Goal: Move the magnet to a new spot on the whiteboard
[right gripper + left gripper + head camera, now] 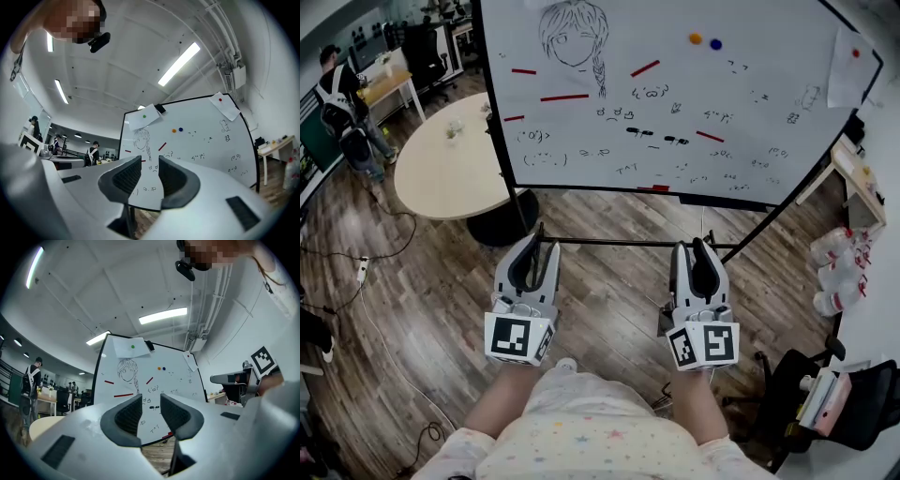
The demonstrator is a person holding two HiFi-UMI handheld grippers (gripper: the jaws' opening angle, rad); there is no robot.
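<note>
The whiteboard stands ahead on a black frame, covered in small doodles and a girl's head sketch. An orange round magnet and a blue round magnet sit side by side near its top; both also show as the orange magnet and blue magnet. Several red strip magnets lie across it. My left gripper and right gripper are held low, well short of the board, each open by a narrow gap and holding nothing.
A round beige table stands left of the board, with a person beyond it. A sheet pinned by a red magnet hangs at the board's right edge. A black chair, white bottles and a small desk stand on the right.
</note>
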